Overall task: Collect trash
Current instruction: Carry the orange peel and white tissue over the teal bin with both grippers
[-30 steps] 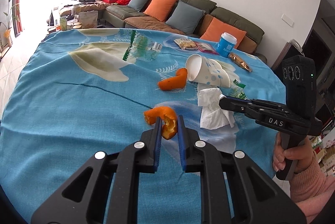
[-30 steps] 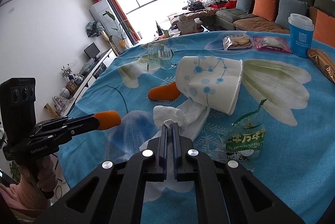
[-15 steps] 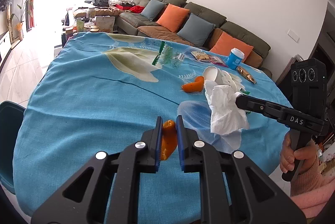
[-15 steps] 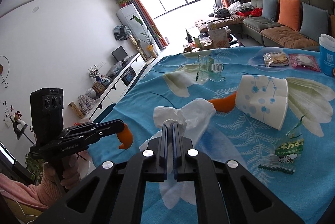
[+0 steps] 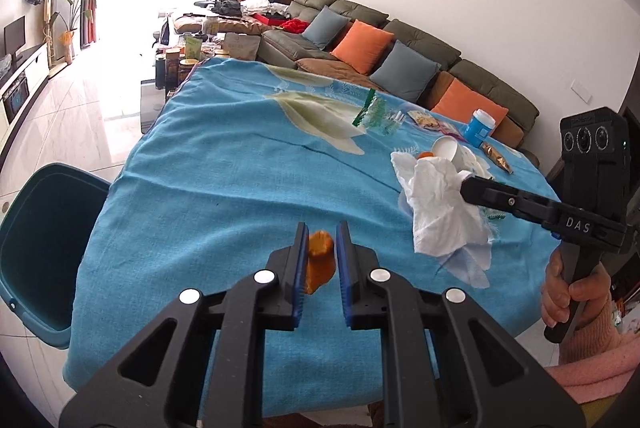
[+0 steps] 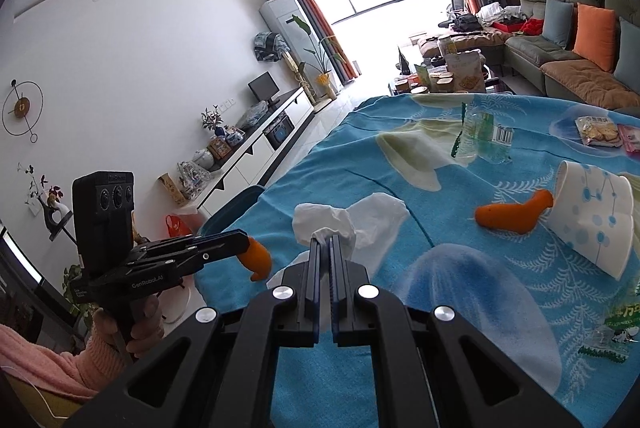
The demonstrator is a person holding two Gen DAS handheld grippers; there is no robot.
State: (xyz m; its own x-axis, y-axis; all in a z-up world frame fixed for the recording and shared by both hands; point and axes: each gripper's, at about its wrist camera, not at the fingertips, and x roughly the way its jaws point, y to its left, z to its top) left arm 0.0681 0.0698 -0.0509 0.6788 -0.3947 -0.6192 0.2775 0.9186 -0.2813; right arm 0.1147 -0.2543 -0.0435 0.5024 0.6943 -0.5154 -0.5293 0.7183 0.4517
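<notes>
- Found the teal bin (image 5: pixel 40 248) low at the far left, beside the edge of the blue tablecloth (image 5: pixel 240 167).
- Found the left gripper (image 5: pixel 322 248) right of the bin and nearer to it, above the cloth, with jaws just opened slightly but holding an orange peel (image 5: pixel 318 264), long axis downward.
- Found the right gripper (image 6: pixel 325 244) farther right, clamped on a crumpled white tissue (image 5: pixel 440 211).

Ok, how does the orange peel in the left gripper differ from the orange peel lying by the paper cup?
The held peel is up off the table between the jaws of the left gripper, which have just been opening. The table peel lies flat on the tablecloth, with one end at the mouth of the paper cup. The held peel looks short and curled, while the table peel is long. Both are orange rind scraps.
</notes>
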